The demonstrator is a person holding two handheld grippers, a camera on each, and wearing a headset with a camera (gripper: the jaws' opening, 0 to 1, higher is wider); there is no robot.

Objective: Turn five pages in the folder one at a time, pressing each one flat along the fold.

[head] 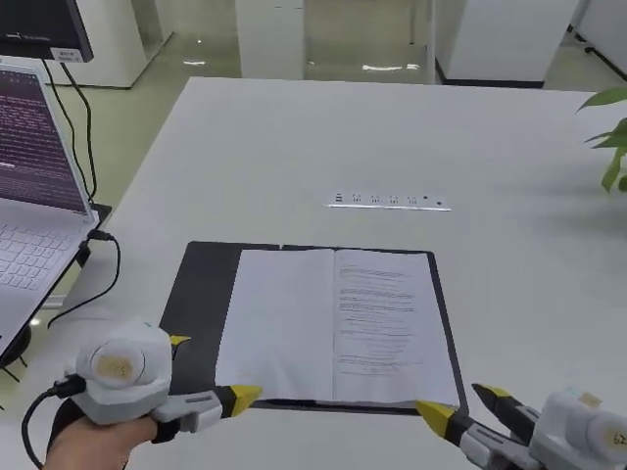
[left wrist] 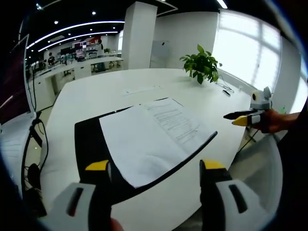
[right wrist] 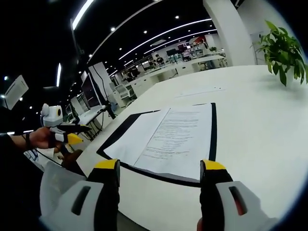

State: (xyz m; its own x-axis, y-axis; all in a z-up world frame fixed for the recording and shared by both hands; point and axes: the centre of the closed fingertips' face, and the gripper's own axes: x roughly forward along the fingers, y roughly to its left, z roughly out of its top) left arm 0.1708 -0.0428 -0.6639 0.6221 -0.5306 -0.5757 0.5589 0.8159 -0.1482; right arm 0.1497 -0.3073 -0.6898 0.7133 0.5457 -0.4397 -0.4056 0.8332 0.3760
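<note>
Hovering at the lower left of the head view, the left gripper (head: 211, 369) sits in a hand (head: 93, 443) cut off by the bottom edge, its jaws spread and holding nothing. The right gripper (head: 460, 401), partly cropped at the lower right, is likewise released, near the folder's corner. The folder (head: 201, 294) lies open at frame centre on the white surface (head: 294, 137), its print too small to read. A laptop (head: 29, 196) sits at the upper left and a plant (head: 612, 137) at the right edge.
</note>
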